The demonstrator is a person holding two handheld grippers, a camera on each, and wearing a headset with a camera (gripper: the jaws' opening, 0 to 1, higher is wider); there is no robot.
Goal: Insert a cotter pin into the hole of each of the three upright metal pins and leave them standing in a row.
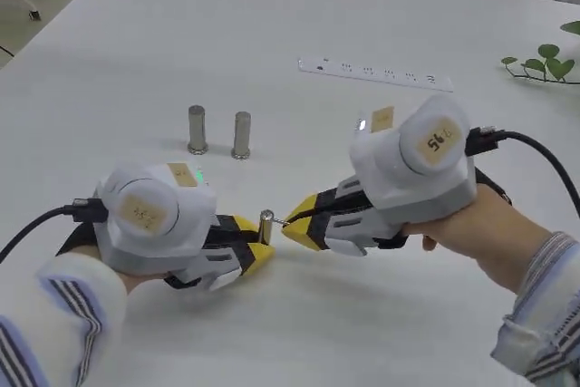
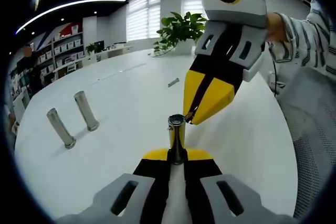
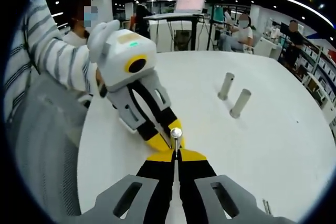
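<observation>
One upright metal pin (image 1: 265,222) is clamped in left hand-held gripper (image 1: 257,248); horizontal cotter pin (image 1: 281,221), pinched by right hand-held gripper (image 1: 293,225), is aimed from its right.

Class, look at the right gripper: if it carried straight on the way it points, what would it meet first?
Probably the metal pin held upright in the left gripper. The cotter pin gripped by the right gripper would reach it first, near its top.
</observation>
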